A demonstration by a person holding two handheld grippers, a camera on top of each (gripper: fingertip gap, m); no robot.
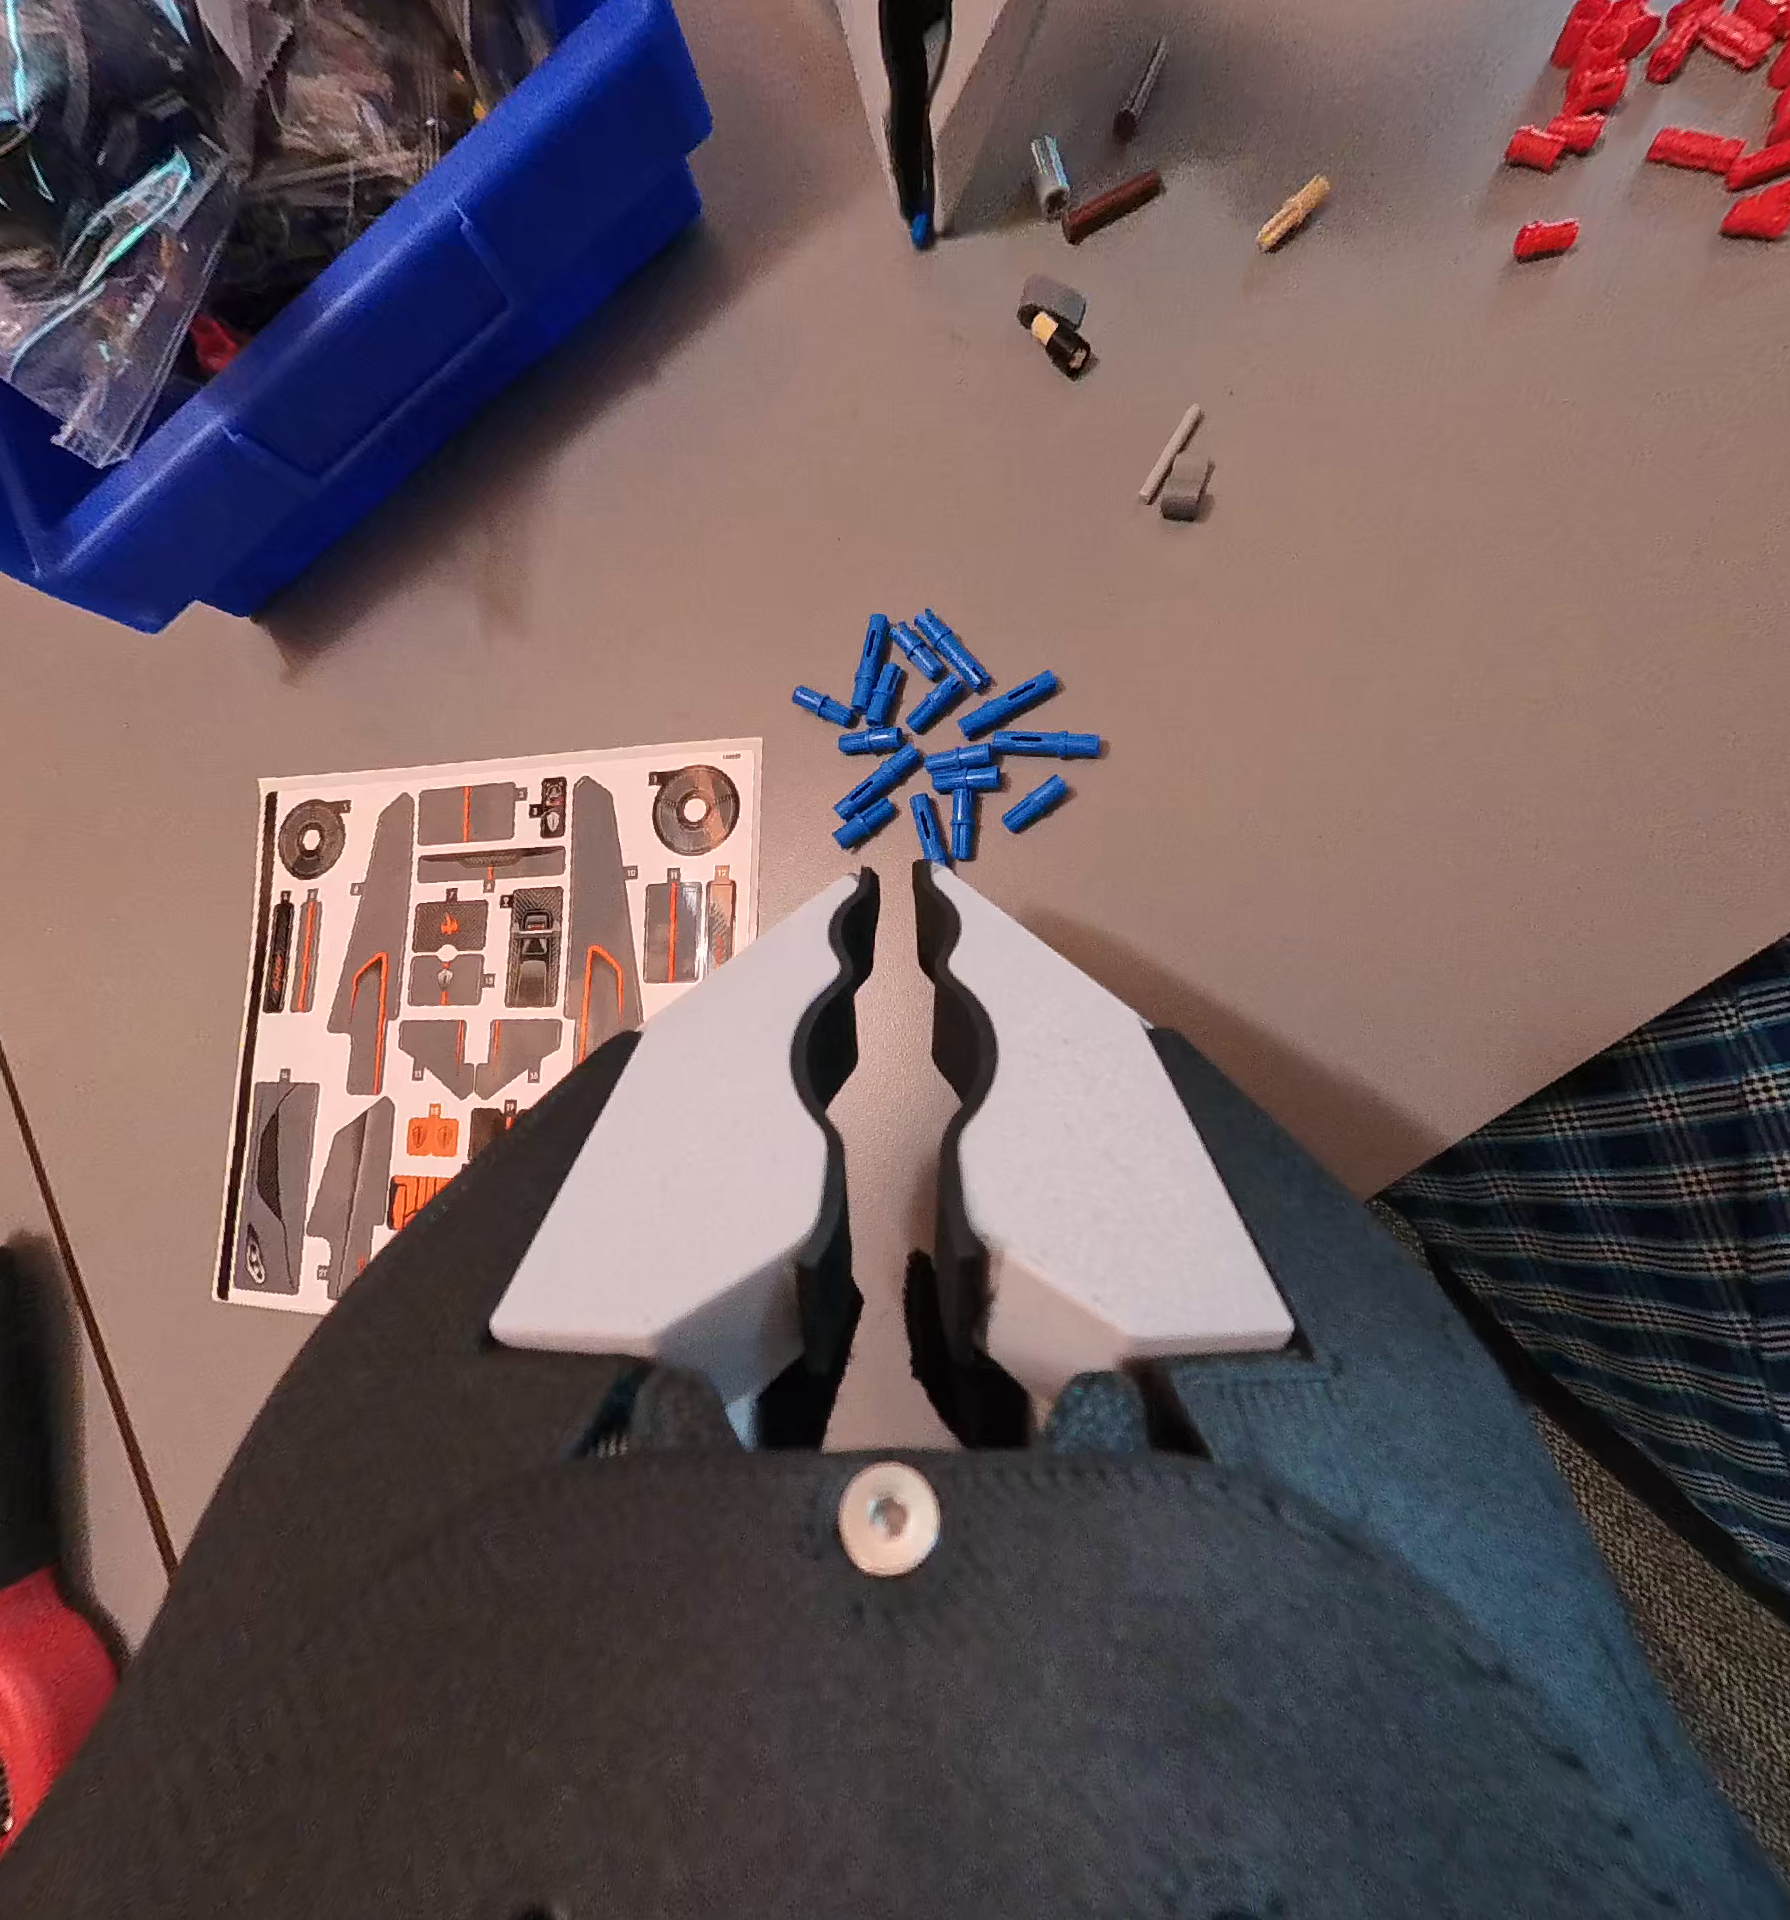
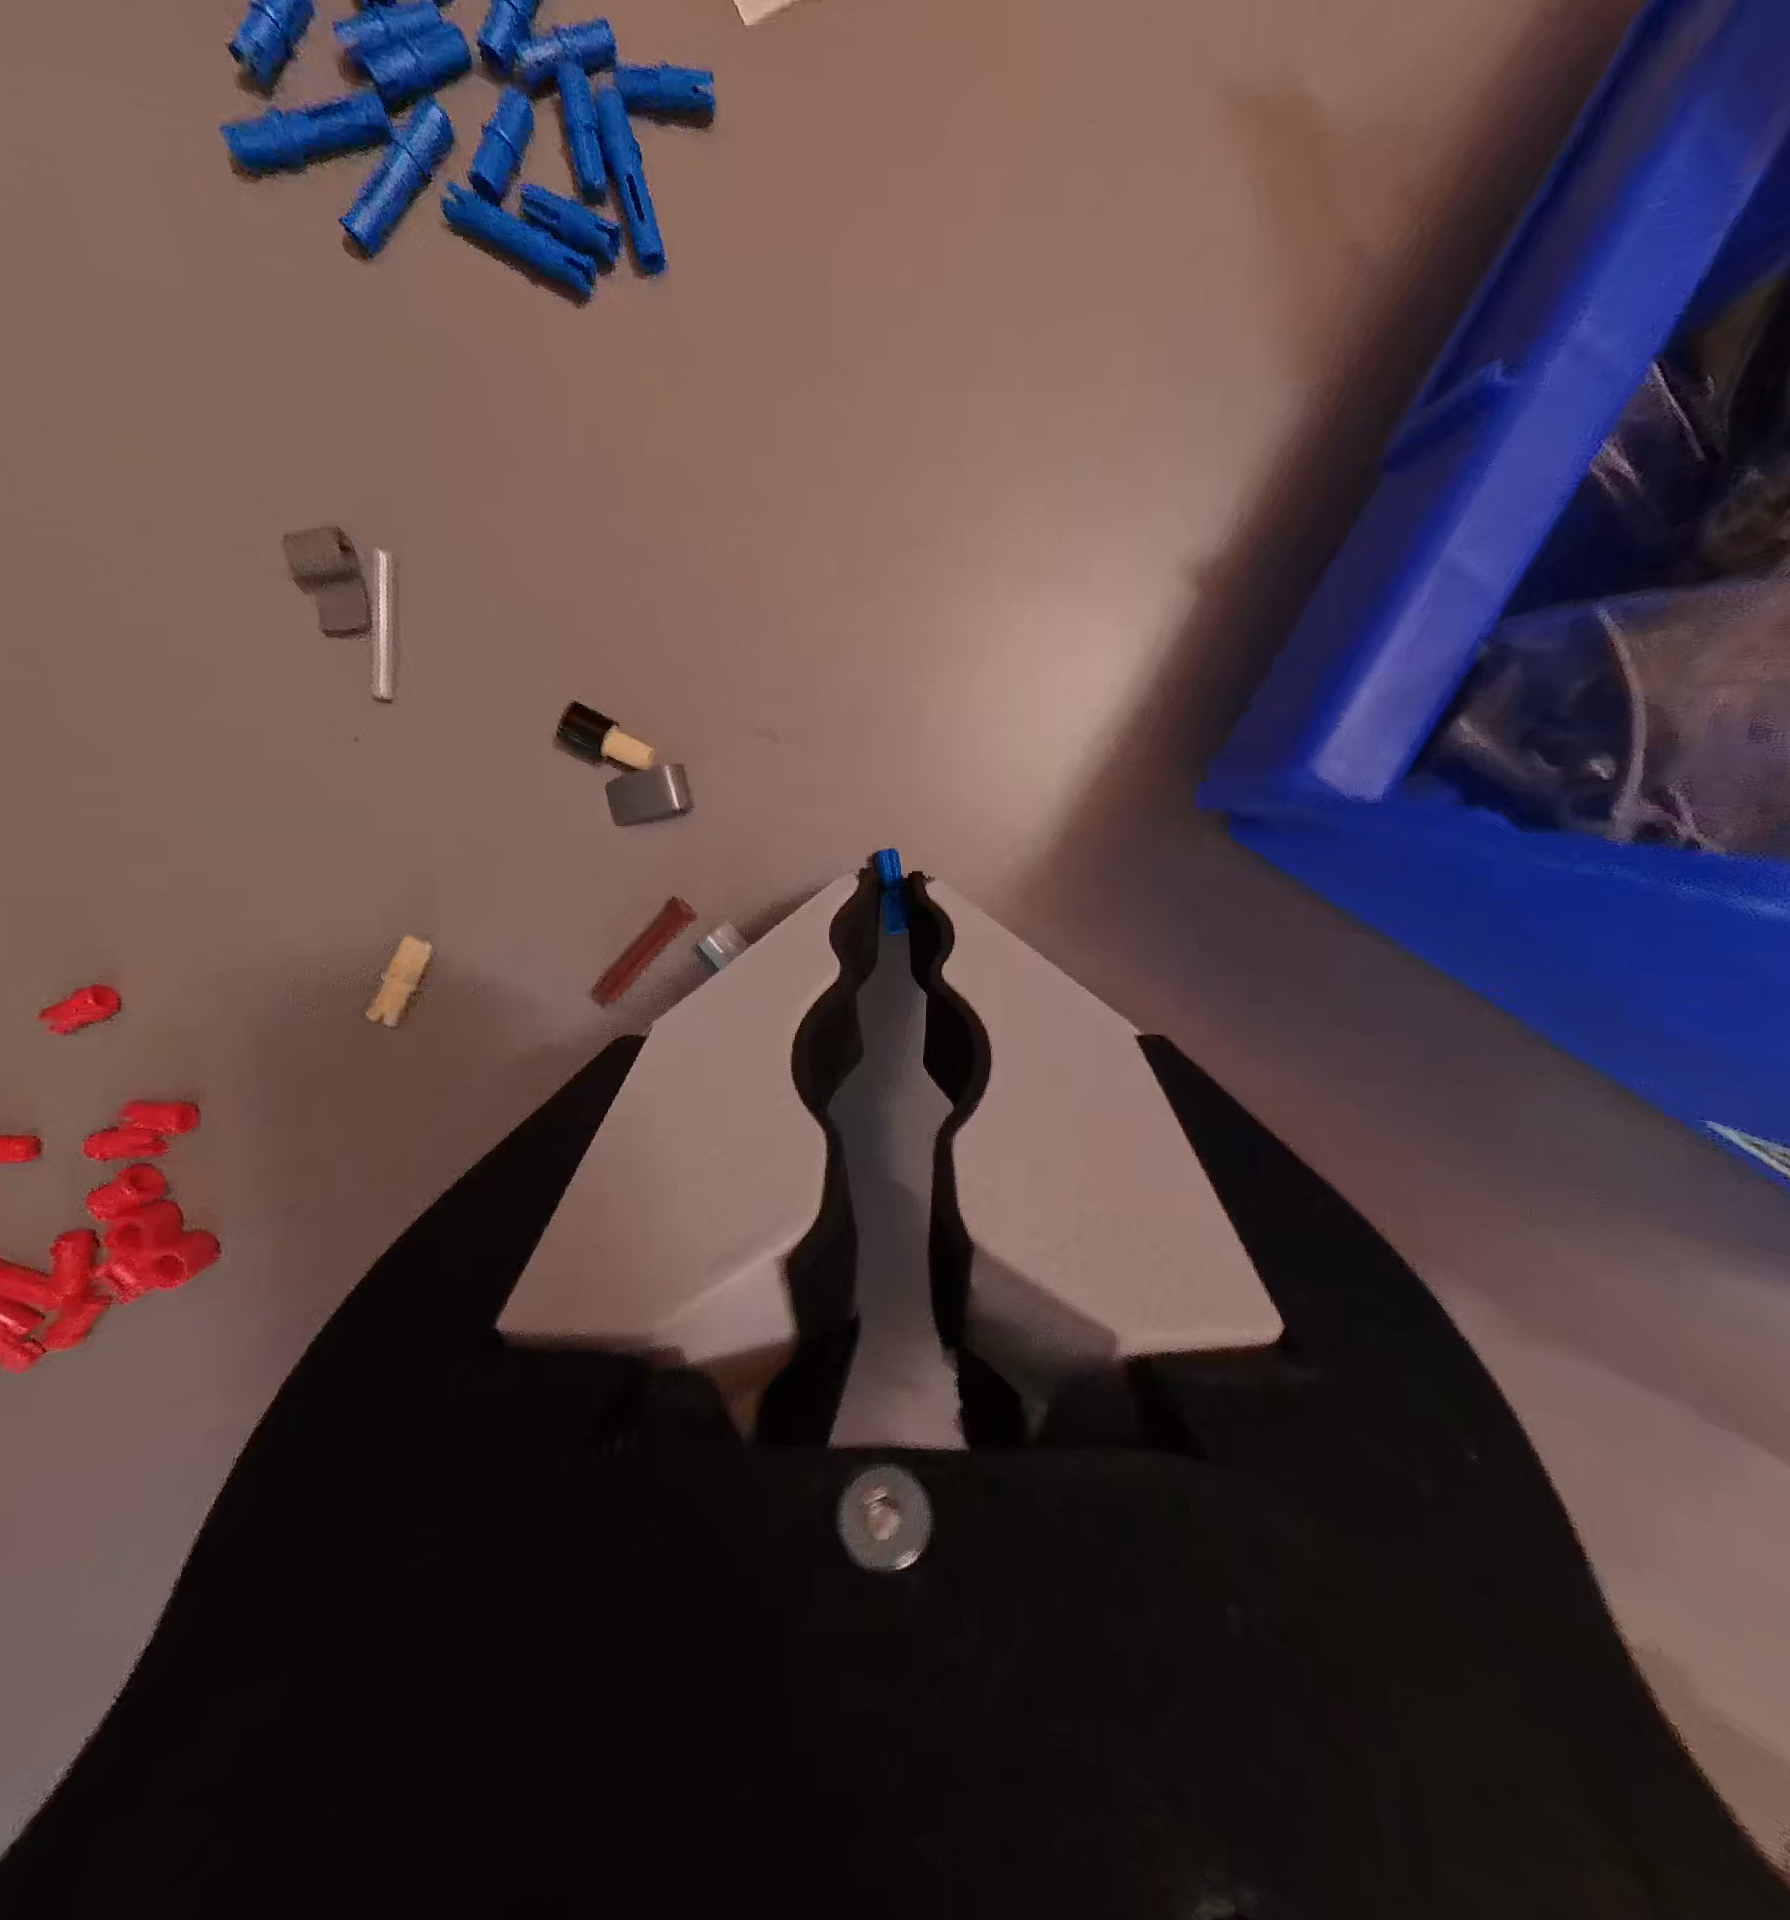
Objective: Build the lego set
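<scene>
A heap of small blue pins [image 1: 948, 732] lies on the grey table just past my left gripper [image 1: 896, 878], whose jaws stand a narrow gap apart with nothing between them. The same heap shows at the top left of the right wrist view [image 2: 496, 135]. My right gripper [image 2: 889, 894] is shut on one blue pin [image 2: 887, 883], which sticks out of the tips above the table. That gripper also shows at the top of the left wrist view [image 1: 917, 156], with the pin's blue end at its tip. A sticker sheet [image 1: 475, 987] lies left of my left gripper.
A blue bin [image 1: 371, 343] with plastic bags stands at the far left; it also shows at the right of the right wrist view [image 2: 1556, 582]. Red pieces [image 1: 1722, 114] lie far right. Small grey, brown, tan and black parts [image 1: 1078, 260] are scattered between. A person's plaid sleeve [image 1: 1680, 1226] is at right.
</scene>
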